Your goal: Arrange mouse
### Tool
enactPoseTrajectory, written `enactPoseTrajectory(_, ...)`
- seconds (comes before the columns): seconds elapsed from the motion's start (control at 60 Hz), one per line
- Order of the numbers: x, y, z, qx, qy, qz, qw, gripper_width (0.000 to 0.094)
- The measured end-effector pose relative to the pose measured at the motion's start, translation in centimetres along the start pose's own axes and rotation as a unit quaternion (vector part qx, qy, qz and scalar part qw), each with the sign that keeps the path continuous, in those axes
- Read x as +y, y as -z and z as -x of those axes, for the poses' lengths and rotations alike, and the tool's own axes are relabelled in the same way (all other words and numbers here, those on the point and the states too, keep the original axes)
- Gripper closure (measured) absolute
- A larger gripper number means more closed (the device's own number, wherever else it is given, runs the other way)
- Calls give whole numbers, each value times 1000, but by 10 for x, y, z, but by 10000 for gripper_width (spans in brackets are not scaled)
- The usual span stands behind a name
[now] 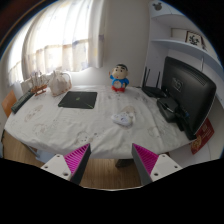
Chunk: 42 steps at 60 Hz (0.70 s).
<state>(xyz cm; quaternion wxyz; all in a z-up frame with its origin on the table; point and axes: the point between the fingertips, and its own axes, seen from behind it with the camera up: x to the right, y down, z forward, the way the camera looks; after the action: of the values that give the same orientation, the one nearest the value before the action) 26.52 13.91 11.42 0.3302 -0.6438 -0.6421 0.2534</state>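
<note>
A small white mouse [123, 119] lies on the white-clothed table [70, 125], right of the middle and near the front edge. A dark mouse mat [77, 99] lies flat on the table, left of and beyond the mouse. My gripper [112, 160] is open and empty, its pink-padded fingers [75, 160] spread wide, held back from the table's front edge with wooden floor showing between them. The mouse is beyond the fingers, slightly right of their midline.
A black monitor [189, 92] stands at the table's right end. A cartoon figure doll [119, 77] stands at the back middle, with a router with antennas [153, 87] to its right. A basket [53, 83] sits at the back left, before curtained windows.
</note>
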Motion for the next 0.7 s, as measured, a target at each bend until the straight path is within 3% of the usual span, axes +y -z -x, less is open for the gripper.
enactPoseTrajectory(0.7, -28, -156, -72, 0, 15, -59, 998, 91)
